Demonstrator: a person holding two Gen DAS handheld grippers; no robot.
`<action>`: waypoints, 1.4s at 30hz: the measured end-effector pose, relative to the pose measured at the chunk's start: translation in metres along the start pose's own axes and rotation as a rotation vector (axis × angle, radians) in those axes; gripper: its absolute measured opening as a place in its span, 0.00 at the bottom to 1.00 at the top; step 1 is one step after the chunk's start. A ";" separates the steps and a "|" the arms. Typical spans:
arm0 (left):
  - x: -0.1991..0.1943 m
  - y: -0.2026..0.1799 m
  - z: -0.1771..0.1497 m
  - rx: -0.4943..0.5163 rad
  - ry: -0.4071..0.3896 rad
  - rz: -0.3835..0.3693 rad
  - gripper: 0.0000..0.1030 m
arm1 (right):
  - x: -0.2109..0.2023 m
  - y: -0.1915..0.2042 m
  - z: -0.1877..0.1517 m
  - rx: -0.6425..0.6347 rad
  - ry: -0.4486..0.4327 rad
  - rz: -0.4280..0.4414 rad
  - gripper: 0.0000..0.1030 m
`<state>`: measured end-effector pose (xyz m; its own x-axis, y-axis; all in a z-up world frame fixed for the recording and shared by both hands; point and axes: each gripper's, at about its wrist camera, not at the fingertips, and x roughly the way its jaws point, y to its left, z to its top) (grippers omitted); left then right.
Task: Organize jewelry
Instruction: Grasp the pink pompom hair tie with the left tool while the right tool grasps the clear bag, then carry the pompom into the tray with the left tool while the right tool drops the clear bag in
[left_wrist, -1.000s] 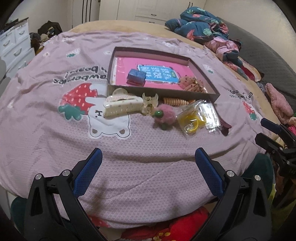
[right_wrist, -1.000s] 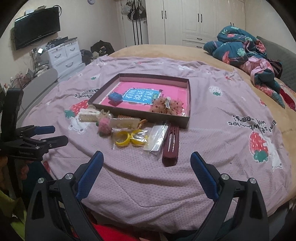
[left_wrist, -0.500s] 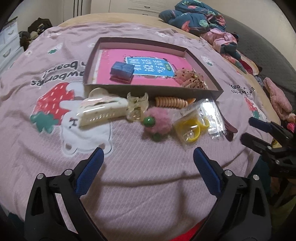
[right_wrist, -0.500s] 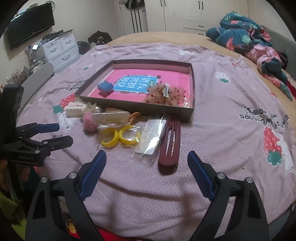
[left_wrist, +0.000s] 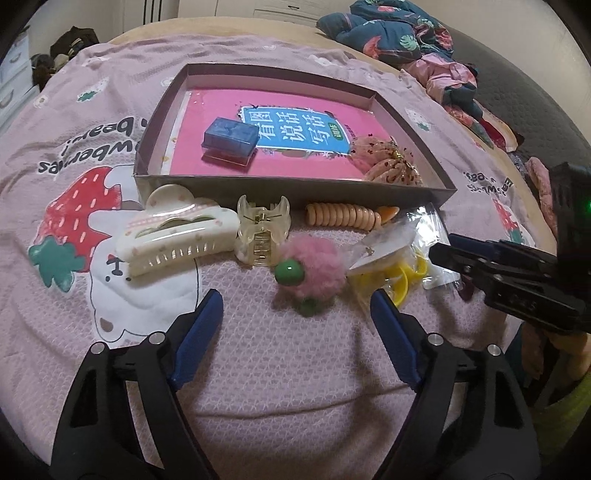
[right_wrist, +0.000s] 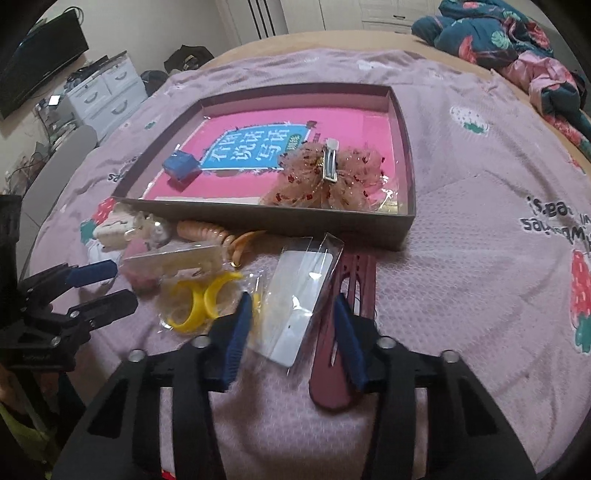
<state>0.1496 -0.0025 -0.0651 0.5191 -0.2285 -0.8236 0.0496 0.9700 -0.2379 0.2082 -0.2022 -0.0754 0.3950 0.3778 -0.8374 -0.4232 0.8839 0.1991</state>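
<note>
A shallow brown box (left_wrist: 295, 188) (right_wrist: 266, 218) with a pink book holds a small blue case (left_wrist: 231, 142) (right_wrist: 181, 167) and a pink tulle hair bow (right_wrist: 327, 179). In front lie a cream claw clip (left_wrist: 173, 240), a clear small claw clip (left_wrist: 263, 230), an orange coil tie (left_wrist: 341, 216), a pink pompom tie (left_wrist: 314, 269), bagged yellow rings (right_wrist: 195, 304) and a maroon hair clip (right_wrist: 341, 332). My left gripper (left_wrist: 297, 306) is open just before the pompom. My right gripper (right_wrist: 293, 317) is open, its fingers on either side of a clear flat packet (right_wrist: 301, 295).
The bed is covered with a pink strawberry-print sheet (right_wrist: 480, 240). Crumpled clothes (right_wrist: 517, 48) lie at the far right. White drawers (right_wrist: 107, 92) and a TV stand left of the bed. The left gripper also shows in the right wrist view (right_wrist: 99, 288).
Both grippers have moved forward and down toward the items. The right gripper's fingers have narrowed and now flank the clear packet. The left gripper has come up to the pompom.
</note>
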 end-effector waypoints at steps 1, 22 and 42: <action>0.001 0.000 0.001 0.000 0.001 -0.001 0.71 | 0.001 0.001 0.001 -0.004 -0.003 -0.004 0.33; 0.006 -0.001 0.006 0.021 -0.013 -0.041 0.21 | 0.006 0.009 0.001 -0.016 -0.016 0.050 0.24; -0.047 0.011 -0.002 0.000 -0.086 -0.022 0.20 | -0.076 -0.003 -0.019 0.012 -0.184 -0.042 0.24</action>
<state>0.1243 0.0190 -0.0299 0.5893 -0.2422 -0.7707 0.0620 0.9647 -0.2558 0.1635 -0.2392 -0.0219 0.5552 0.3833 -0.7381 -0.3937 0.9029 0.1727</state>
